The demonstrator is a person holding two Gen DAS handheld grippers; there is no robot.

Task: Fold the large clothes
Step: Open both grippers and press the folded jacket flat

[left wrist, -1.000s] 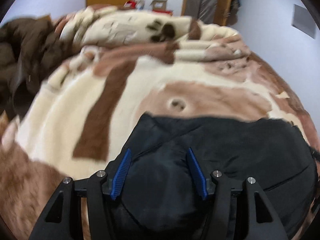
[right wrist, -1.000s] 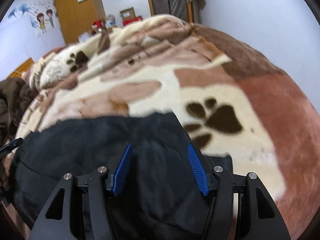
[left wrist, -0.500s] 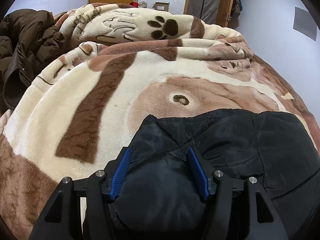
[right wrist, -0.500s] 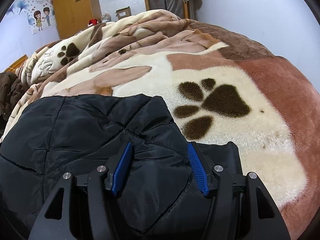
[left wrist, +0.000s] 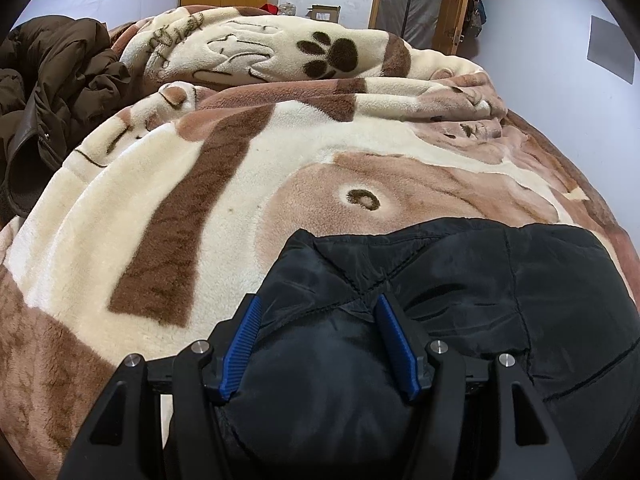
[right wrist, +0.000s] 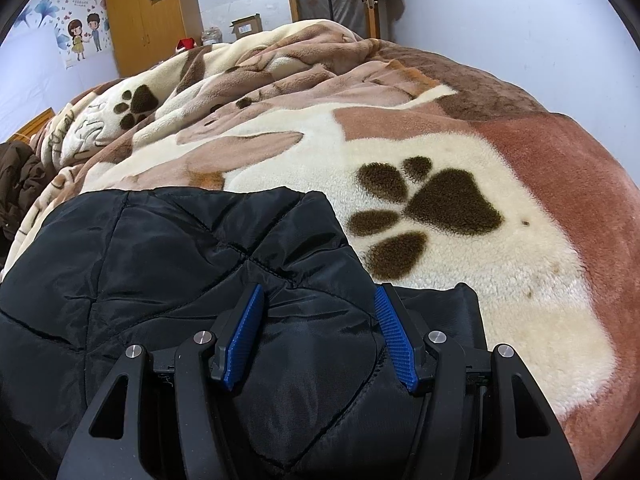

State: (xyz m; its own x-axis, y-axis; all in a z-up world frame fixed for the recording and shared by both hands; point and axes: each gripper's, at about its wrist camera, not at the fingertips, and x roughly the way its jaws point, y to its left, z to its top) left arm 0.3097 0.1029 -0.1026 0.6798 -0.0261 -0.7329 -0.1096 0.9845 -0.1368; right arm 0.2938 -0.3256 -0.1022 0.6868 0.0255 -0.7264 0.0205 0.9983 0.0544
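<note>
A black quilted padded jacket (left wrist: 460, 280) lies folded on a bed covered by a cream and brown paw-print blanket (left wrist: 224, 184). My left gripper (left wrist: 318, 304) is open, its blue-padded fingers (left wrist: 244, 340) straddling a puffy fold at the jacket's left end. The jacket also fills the lower left of the right wrist view (right wrist: 168, 248). My right gripper (right wrist: 320, 292) is open over the jacket's right end, fabric bulging between its fingers (right wrist: 394, 336).
A dark brown coat (left wrist: 52, 92) is heaped at the bed's far left. The blanket (right wrist: 460, 152) bunches up toward the far end. A wooden wardrobe (right wrist: 148, 16), a cardboard box (right wrist: 246, 26) and a doorway (left wrist: 424, 4) stand beyond the bed.
Both grippers dropped down and settled with the jacket onto the blanket; the jacket now lies flatter. The jaws have kept the same wide spread throughout.
</note>
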